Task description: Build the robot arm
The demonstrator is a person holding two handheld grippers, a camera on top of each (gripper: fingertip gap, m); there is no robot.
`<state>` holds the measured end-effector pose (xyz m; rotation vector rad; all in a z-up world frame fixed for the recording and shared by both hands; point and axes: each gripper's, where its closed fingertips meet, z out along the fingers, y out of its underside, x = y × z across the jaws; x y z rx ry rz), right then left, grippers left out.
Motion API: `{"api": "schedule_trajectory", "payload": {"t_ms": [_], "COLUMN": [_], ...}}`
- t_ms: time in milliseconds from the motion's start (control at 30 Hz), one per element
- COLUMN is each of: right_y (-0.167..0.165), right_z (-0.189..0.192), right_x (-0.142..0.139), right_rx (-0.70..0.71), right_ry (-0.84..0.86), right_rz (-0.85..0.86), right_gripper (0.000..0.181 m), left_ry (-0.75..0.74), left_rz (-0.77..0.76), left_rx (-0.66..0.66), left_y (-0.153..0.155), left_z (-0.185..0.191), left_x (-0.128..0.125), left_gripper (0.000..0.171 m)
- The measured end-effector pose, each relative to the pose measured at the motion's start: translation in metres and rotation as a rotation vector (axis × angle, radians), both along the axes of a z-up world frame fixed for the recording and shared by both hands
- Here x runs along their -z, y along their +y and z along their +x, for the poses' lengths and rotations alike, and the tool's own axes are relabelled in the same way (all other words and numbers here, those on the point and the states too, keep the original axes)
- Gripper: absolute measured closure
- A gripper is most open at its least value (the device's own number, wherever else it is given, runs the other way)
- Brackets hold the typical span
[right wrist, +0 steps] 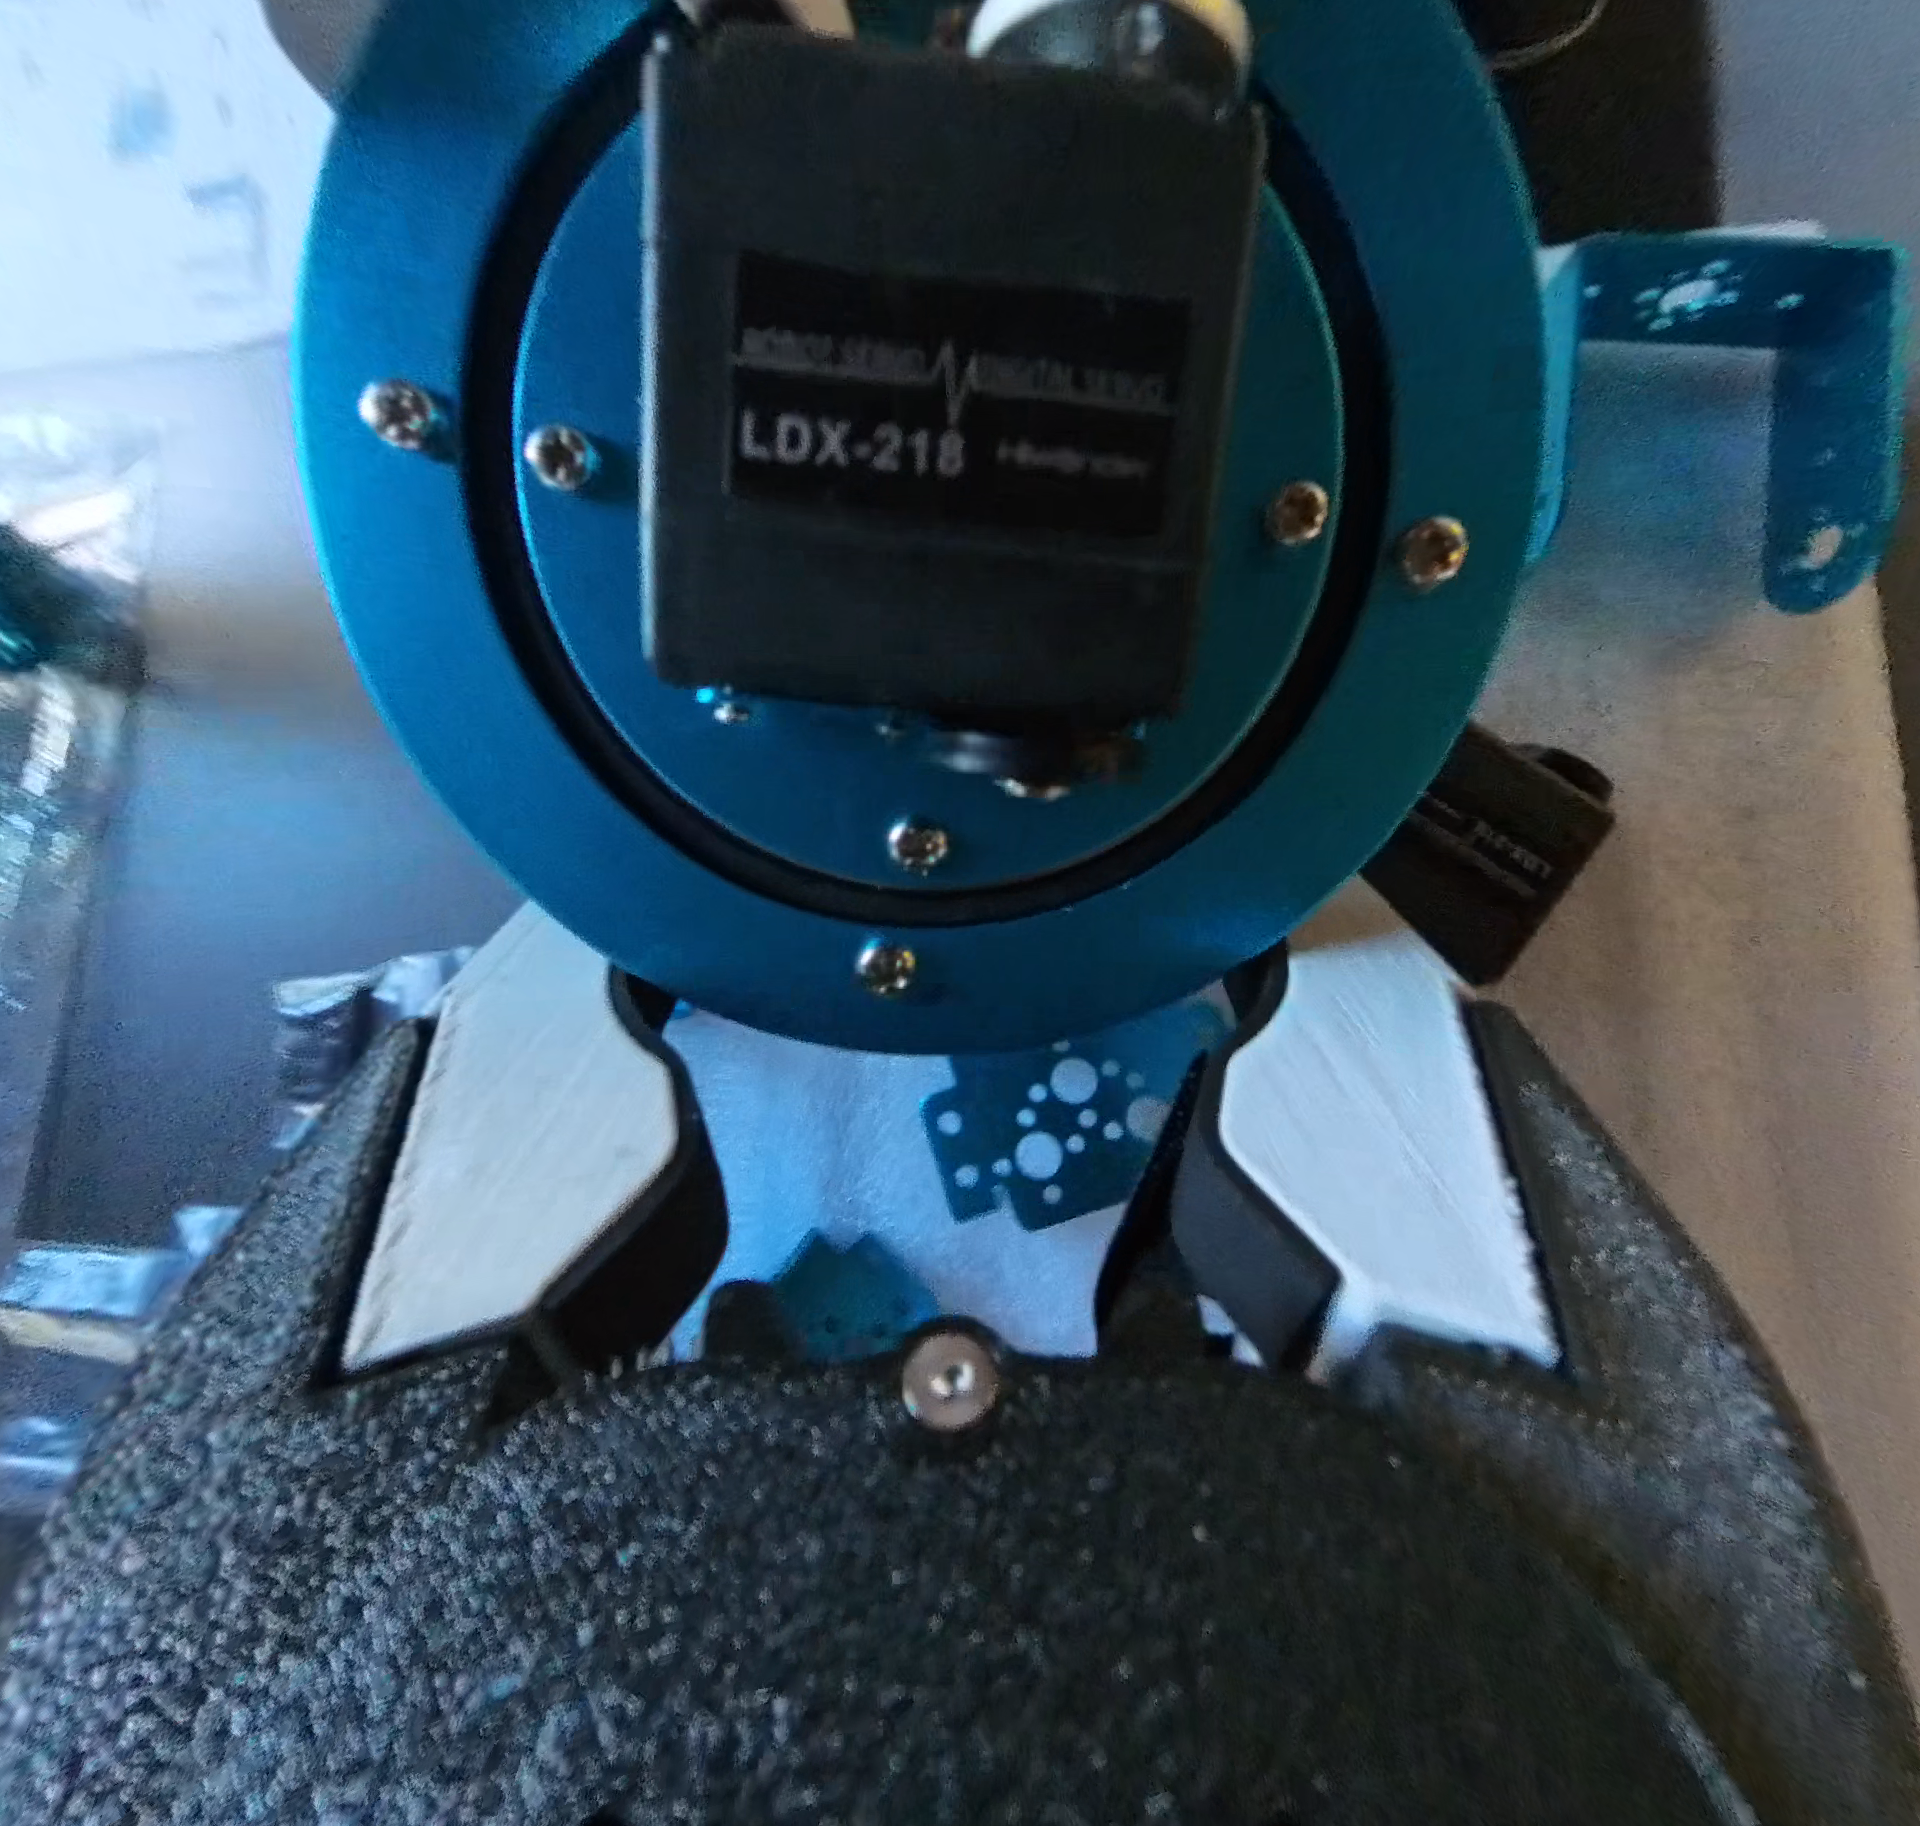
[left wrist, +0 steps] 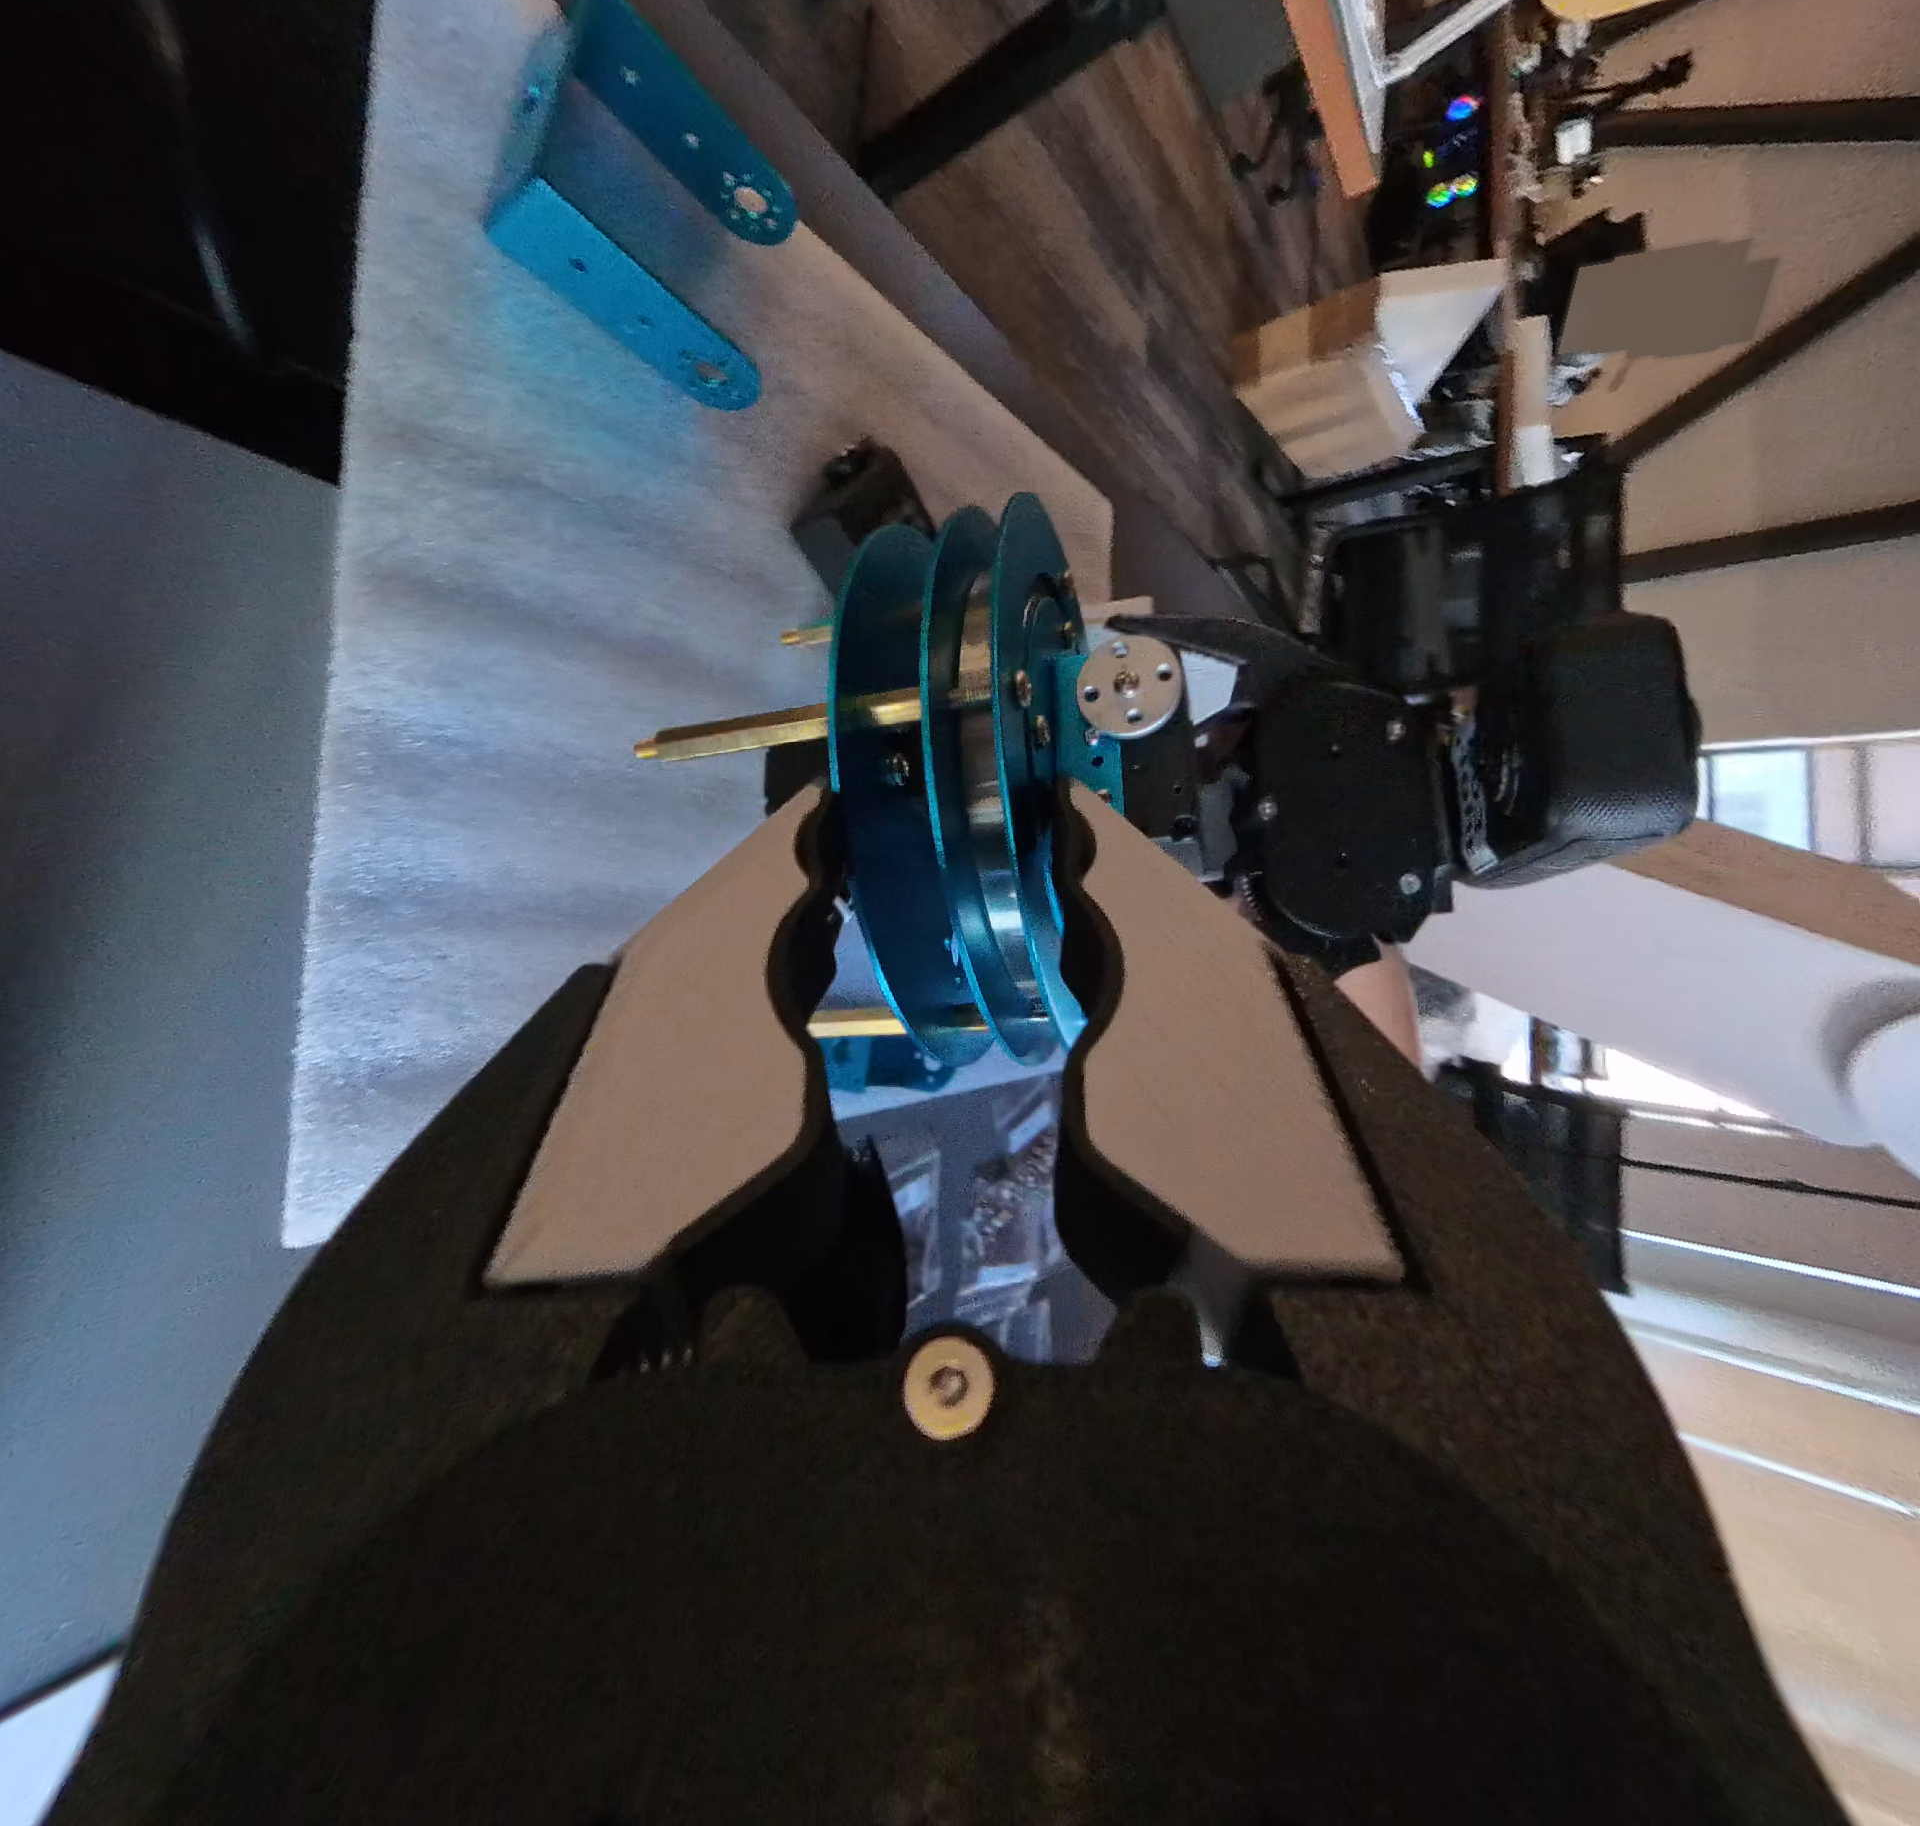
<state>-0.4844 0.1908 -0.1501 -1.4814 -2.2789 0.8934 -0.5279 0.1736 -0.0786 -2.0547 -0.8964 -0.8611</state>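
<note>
My left gripper (left wrist: 945, 810) is shut on a blue disc assembly (left wrist: 935, 758): stacked round blue plates on brass standoffs (left wrist: 738, 732), with a black servo (right wrist: 935, 363) and a silver horn (left wrist: 1127, 696) on one face. It holds the assembly in the air above a white foam mat (left wrist: 499, 633). My right gripper (right wrist: 945, 987) faces the servo side with its jaws wide open. Its fingertips (right wrist: 634, 997) bracket the lower rim of the outer plate (right wrist: 416, 737); I cannot tell whether they touch. In the left wrist view its upper finger (left wrist: 1195, 638) reaches just past the horn.
A blue U-bracket (left wrist: 634, 207) lies on the mat and also shows in the right wrist view (right wrist: 1766, 405). A second black servo (right wrist: 1496, 862) and a flat blue perforated plate (right wrist: 1049, 1142) lie under the assembly. Clear bags of parts (right wrist: 62, 841) sit beside the mat. A black box (left wrist: 156, 166) stands nearby. The tips of one gripper are about 9 cm away from the tips of the other.
</note>
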Motion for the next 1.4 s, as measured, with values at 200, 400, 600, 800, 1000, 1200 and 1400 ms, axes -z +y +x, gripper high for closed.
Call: {"api": "schedule_trajectory", "payload": {"t_ms": [200,400,600,800,1000,1200,1400], "right_y": [0.01,0.015,0.011,0.023,-0.089,-0.287,-0.323], "right_z": [0.011,0.016,0.014,0.054,0.127,0.187,0.182], "right_x": [0.024,0.024,0.023,0.006,-0.072,-0.029,0.017], "right_rx": [-0.061,-0.065,-0.006,0.188,0.333,0.1,0.238], "right_ry": [-0.076,-0.117,-0.109,-0.05,0.263,0.063,0.05], "right_rz": [0.113,0.086,0.06,0.242,0.076,-0.348,-0.217], "right_gripper": [0.075,0.092,0.083,0.082,0.105,0.109,0.131], "left_ry": [0.065,0.145,0.264,0.546,0.894,0.919,0.76], "left_rz": [0.001,-0.023,-0.119,-0.143,0.076,0.111,0.116], "left_rx": [-0.019,-0.016,0.015,0.039,0.115,0.798,1.054], "left_y": [0.002,0.005,-0.009,-0.022,-0.061,-0.211,-0.341], "left_z": [0.009,0.0,-0.019,-0.023,0.012,0.095,0.125], "left_x": [0.017,0.022,0.032,0.014,-0.057,0.011,0.079], "left_gripper": [0.132,0.129,0.135,0.125,0.121,0.12,0.122]}}
